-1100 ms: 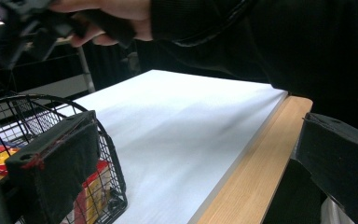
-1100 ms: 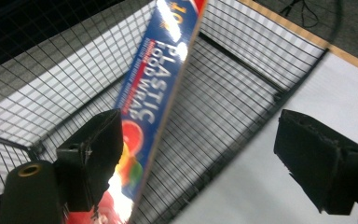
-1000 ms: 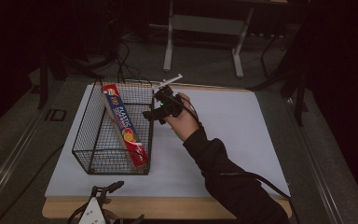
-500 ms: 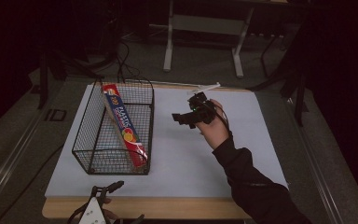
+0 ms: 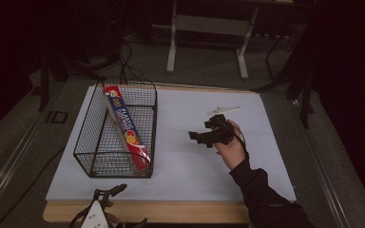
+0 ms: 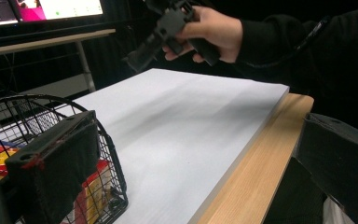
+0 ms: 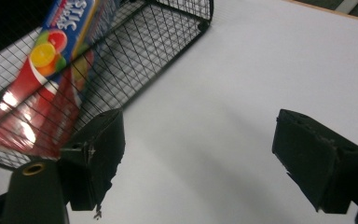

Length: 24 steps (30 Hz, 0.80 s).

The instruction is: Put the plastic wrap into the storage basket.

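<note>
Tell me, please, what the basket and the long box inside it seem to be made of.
The basket looks like thin black metal wire, coated matte: an open mesh with a thicker rim. The long box looks like printed cardboard with a glossy finish: sharp edges, red and blue print with fruit pictures, and bright glare spots in the right gripper view.

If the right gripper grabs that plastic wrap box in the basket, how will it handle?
The plastic wrap box is long, thin cardboard, so probably light but crushable if squeezed hard. It leans tilted against the wire basket, so a nudge may tip it flat. Its glossy face may slip between the pads.
</note>
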Motion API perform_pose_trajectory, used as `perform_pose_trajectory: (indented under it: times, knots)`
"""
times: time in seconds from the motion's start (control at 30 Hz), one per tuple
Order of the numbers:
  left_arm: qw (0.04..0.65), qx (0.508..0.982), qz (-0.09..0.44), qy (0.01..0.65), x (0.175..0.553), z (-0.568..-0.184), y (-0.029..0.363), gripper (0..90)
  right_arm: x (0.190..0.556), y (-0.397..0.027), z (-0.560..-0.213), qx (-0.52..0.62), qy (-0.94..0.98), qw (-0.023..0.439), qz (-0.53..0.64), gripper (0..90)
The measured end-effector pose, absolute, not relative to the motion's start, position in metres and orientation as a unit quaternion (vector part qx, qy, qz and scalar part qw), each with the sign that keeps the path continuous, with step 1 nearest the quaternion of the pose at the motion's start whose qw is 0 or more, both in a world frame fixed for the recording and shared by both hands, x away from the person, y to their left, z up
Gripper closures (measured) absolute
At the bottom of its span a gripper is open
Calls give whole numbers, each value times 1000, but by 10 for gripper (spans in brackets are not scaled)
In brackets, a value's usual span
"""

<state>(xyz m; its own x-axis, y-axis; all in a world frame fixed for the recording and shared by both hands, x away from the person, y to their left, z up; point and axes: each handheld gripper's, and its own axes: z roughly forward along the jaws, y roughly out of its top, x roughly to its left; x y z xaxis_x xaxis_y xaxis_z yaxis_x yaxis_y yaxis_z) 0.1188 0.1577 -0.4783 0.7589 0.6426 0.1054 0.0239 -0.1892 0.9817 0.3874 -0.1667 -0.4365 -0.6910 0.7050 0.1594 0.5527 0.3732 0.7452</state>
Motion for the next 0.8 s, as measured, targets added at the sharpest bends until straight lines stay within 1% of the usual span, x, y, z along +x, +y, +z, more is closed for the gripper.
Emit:
perform_pose_trajectory:
  times: [0.07,0.13,0.2,0.27,0.3,0.37,0.53,0.8]
  knots:
    - [594,725,261,229,118,-478,158,2,384,-170,-446,380,828,94,402,169]
    - [594,725,262,230,118,-478,158,2,381,-173,-456,383,828,83,402,167]
    - [595,724,262,230,118,-478,159,2,379,-175,-461,383,829,84,399,167]
    - [595,724,262,231,118,-478,158,2,373,-178,-473,374,836,87,391,161]
    - [594,725,261,231,118,-478,158,2,371,-180,-477,374,837,88,389,161]
    - [594,725,262,230,118,-478,158,2,367,-183,-483,377,837,73,389,161]
    - [594,725,261,230,118,-478,158,2,359,-190,-496,383,837,68,386,161]
    - [592,730,258,224,117,-478,157,2,354,-186,-506,373,841,87,382,161]
